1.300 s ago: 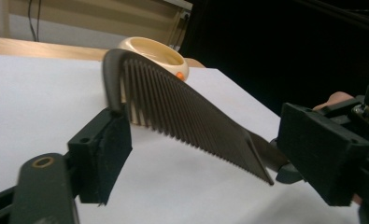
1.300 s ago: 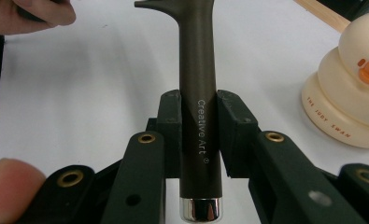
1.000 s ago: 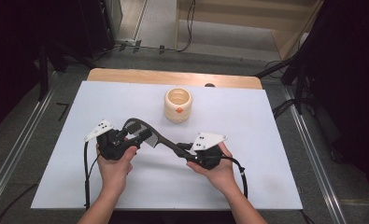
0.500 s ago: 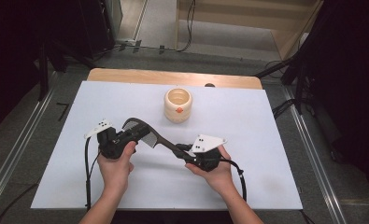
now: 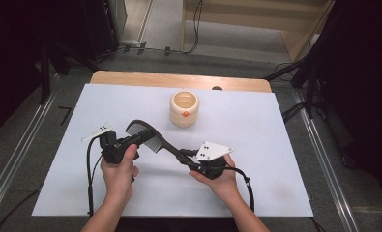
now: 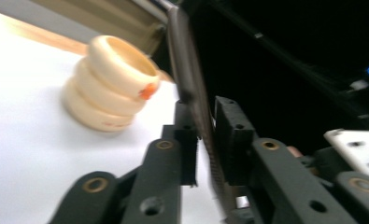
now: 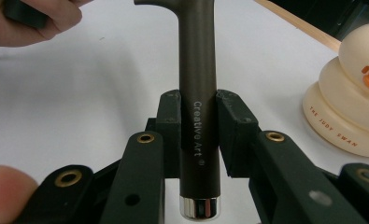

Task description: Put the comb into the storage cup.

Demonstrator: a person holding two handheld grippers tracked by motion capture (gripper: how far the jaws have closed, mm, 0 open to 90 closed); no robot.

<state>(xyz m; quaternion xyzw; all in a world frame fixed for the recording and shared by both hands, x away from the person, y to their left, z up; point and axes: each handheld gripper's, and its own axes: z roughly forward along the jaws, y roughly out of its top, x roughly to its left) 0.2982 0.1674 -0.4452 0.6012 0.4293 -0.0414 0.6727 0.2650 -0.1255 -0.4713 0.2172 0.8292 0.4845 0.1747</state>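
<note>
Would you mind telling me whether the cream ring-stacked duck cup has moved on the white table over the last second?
No. The cream ring-stacked duck cup sits at the same spot before the wooden board edge as earlier.

This looks like a lab or recording studio set up for capturing handling work, not a home. A white-topped bench (image 5: pixel 275 145) fills the middle of the high view, with a wooden edge (image 5: pixel 179 79) along its far side. Metal rails (image 5: pixel 14 159) run down the left and right of the frame on a grey carpeted floor (image 5: pixel 169 53). Black cables (image 5: pixel 196 29) trail across the floor at the top centre, and dark stands and equipment (image 5: pixel 96 24) crowd the upper left and right. Pale wooden furniture (image 5: pixel 256 14) sits at the top right.
</note>
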